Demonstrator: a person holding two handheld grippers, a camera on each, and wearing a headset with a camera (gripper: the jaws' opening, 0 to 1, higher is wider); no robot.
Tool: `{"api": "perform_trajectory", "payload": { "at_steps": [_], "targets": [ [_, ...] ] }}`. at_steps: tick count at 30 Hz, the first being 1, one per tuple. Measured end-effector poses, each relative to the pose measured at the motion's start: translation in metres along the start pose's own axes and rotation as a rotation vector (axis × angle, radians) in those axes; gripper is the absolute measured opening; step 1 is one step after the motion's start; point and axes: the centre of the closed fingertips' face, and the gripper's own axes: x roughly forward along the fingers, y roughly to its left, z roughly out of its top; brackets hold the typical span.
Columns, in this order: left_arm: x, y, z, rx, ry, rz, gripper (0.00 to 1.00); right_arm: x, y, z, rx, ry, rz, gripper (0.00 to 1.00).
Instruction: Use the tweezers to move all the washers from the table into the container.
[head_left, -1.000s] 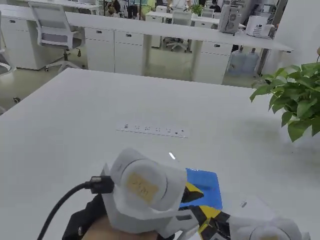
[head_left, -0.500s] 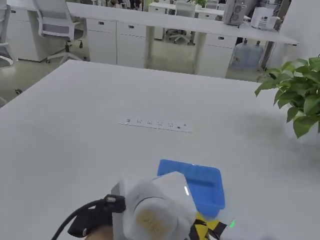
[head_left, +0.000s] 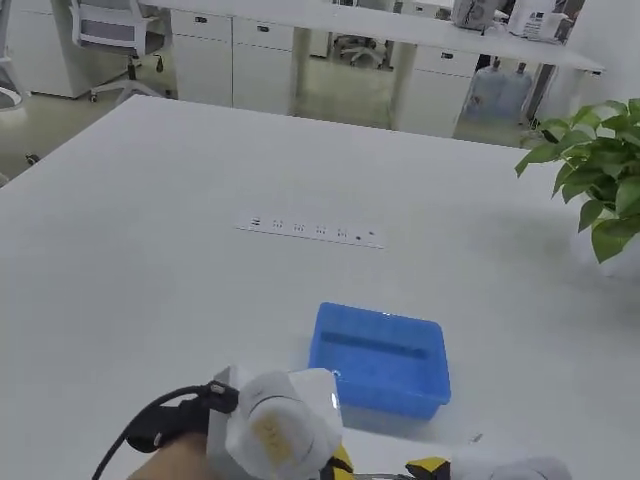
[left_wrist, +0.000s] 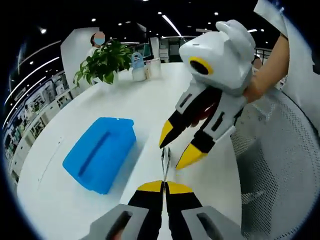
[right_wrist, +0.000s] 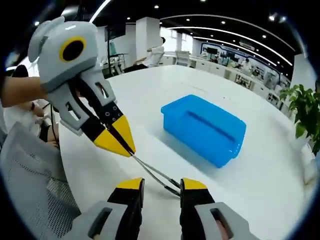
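Note:
The blue container stands open on the white table, just beyond both grippers. My left gripper is shut on thin metal tweezers, which point forward from its yellow tips. The right gripper is open, and the tweezers' far end lies between its jaws, close to the right-hand one. In the left gripper view the right gripper faces mine with its tips spread around the tweezers. A tiny pale speck, perhaps a washer, lies right of the container.
A flush power strip sits in the table's middle. A leafy plant stands at the right edge. A mesh chair is close behind the grippers. Desks and chairs fill the room beyond the table.
The head camera has tilted down. Both grippers have drawn back toward the person and sit lower in view, so the blue container, half covered before, now shows whole.

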Motion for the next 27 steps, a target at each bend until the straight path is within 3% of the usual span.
{"api": "perform_trajectory", "payload": {
  "at_steps": [3,6,9,12,16,17,19,22,24,25,26,27],
  "targets": [
    [0.007,0.006,-0.017,-0.004,0.074,0.005,0.0,-0.011,0.001,0.0,0.085,-0.026,0.011,0.31],
    [0.014,0.009,-0.02,-0.013,0.076,0.021,0.0,-0.021,0.0,-0.005,0.165,-0.032,0.003,0.38],
    [0.018,0.012,-0.025,-0.035,0.085,0.039,0.0,-0.028,-0.007,-0.012,0.19,-0.036,-0.031,0.36],
    [0.022,0.013,-0.033,-0.006,0.12,0.048,0.0,-0.032,-0.011,-0.018,0.208,-0.029,-0.055,0.35],
    [0.022,0.018,-0.036,-0.014,0.129,0.083,0.0,-0.036,-0.015,-0.016,0.226,-0.048,-0.071,0.36],
    [0.019,0.021,-0.032,-0.031,0.096,0.112,0.0,-0.037,-0.015,-0.014,0.233,-0.057,-0.076,0.37],
    [0.013,0.023,-0.029,-0.085,0.073,0.132,0.02,-0.039,-0.015,-0.014,0.239,-0.065,-0.079,0.4],
    [-0.001,0.025,-0.024,-0.178,0.022,0.186,0.17,-0.042,-0.019,-0.014,0.244,-0.072,-0.092,0.44],
    [-0.013,0.032,-0.015,-0.258,-0.052,0.258,0.3,-0.045,-0.022,-0.012,0.261,-0.088,-0.099,0.46],
    [-0.015,0.032,-0.013,-0.272,-0.067,0.268,0.37,-0.045,-0.022,-0.011,0.265,-0.09,-0.1,0.46],
    [-0.024,0.038,-0.007,-0.3,-0.129,0.323,0.49,-0.046,-0.025,-0.012,0.291,-0.101,-0.106,0.47],
    [-0.029,0.04,-0.005,-0.318,-0.146,0.349,0.57,-0.047,-0.027,-0.012,0.305,-0.108,-0.109,0.48]
  ]
}}
